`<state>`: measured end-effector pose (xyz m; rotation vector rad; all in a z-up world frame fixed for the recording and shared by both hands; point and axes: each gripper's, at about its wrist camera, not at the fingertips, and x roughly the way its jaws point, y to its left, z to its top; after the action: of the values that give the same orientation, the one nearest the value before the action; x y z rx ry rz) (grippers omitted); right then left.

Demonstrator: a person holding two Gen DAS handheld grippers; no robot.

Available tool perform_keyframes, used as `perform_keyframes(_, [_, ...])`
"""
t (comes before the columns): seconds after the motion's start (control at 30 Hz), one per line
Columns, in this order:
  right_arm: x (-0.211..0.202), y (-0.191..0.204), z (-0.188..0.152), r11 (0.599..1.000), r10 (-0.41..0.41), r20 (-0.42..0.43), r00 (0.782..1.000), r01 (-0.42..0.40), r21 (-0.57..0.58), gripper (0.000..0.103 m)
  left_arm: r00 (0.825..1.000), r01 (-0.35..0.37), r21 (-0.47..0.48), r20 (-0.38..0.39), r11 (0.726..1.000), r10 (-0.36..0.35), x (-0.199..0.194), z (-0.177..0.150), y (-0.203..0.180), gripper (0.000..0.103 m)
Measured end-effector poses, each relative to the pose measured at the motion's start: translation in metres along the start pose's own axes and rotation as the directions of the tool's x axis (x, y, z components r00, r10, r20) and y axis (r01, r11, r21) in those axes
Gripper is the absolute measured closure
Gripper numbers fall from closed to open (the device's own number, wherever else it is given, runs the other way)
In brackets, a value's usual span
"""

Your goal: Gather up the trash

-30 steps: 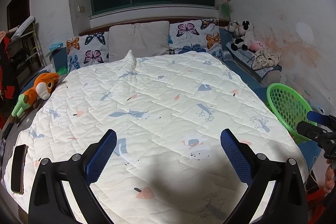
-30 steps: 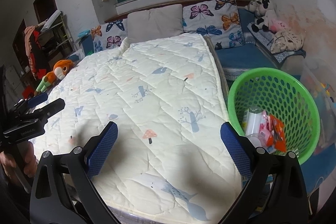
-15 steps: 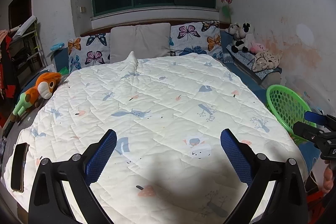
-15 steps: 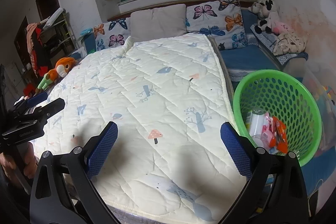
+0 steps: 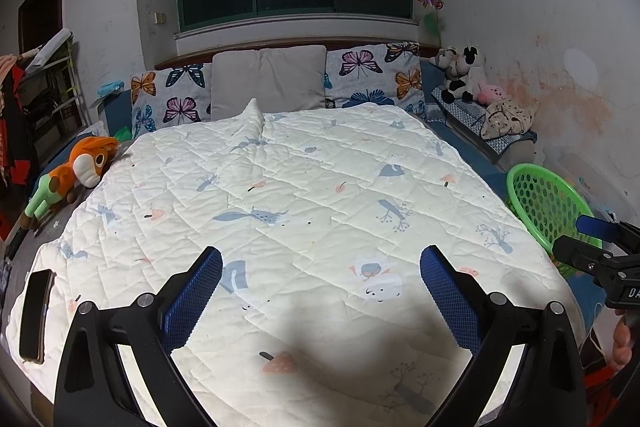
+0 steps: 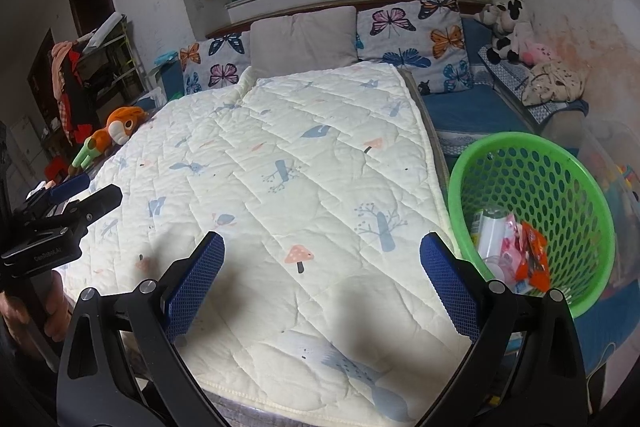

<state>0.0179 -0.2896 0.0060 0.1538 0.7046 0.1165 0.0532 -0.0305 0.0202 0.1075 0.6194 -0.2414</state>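
Gaping hand-held grippers (image 5: 320,297) over quilted blanket (image 5: 288,195)

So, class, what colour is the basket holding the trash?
Bright green basket, best seen in the right wrist view.

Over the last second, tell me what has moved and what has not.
Both grippers drew back and up from the bed: the quilt and green basket sit a little farther off in both views. Nothing was grasped or released. The left gripper and right gripper remain open and empty; trash stays in the basket.
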Motion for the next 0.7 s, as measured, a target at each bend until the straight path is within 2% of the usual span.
perform_keyframes(0.7, [0.0016,0.0001,-0.0028,1.0,0.003,0.001,1.0,-0.003,-0.001,0.005,1.0,-0.003,-0.001,0.009,1.0,0.003,-0.0047,0.0005,-0.0021,0.007])
